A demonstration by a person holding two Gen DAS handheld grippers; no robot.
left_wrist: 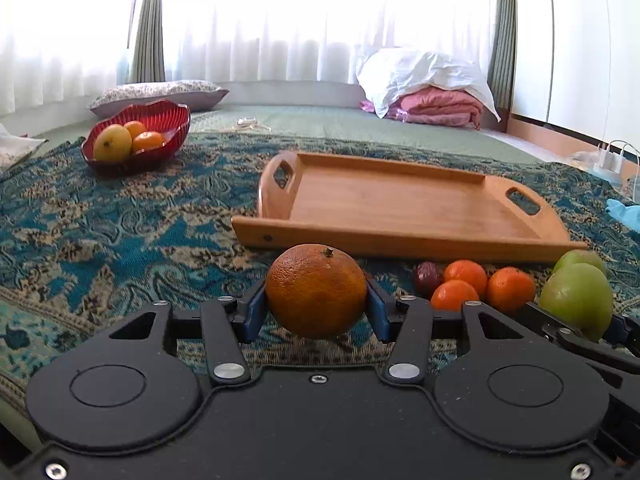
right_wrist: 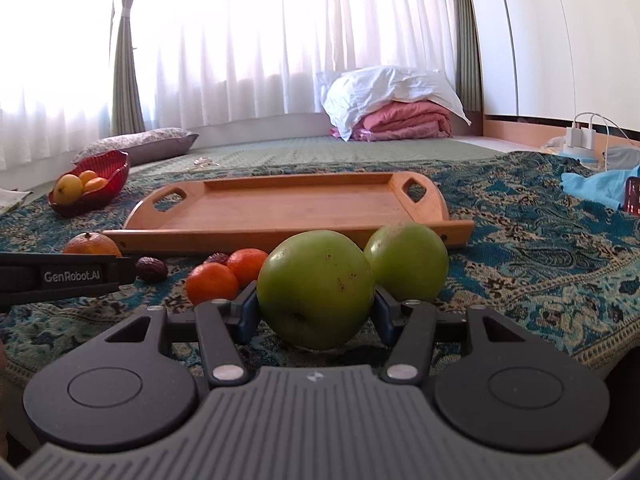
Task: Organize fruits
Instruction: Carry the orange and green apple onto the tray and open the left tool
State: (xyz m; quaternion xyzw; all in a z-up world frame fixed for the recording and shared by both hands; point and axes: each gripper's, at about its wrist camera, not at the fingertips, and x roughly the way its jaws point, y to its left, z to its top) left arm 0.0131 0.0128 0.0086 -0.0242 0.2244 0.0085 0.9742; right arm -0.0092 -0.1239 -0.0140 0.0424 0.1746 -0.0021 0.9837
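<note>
My left gripper (left_wrist: 316,306) is shut on a large orange (left_wrist: 316,292), held just above the patterned cloth in front of the wooden tray (left_wrist: 400,204). My right gripper (right_wrist: 316,308) is shut on a green apple (right_wrist: 316,288); a second green apple (right_wrist: 412,258) sits right behind it. The held apple also shows in the left wrist view (left_wrist: 578,298), at the right. Small mandarins (left_wrist: 466,274) and a dark date (left_wrist: 427,276) lie between the grippers, before the tray's near edge. The tray holds nothing.
A red glass bowl (left_wrist: 168,120) with a yellow fruit and mandarins stands far left. A pillow (left_wrist: 160,94) and folded bedding (left_wrist: 436,106) lie at the back. Chargers and cables (right_wrist: 580,136) and blue cloth (right_wrist: 600,186) are at the right.
</note>
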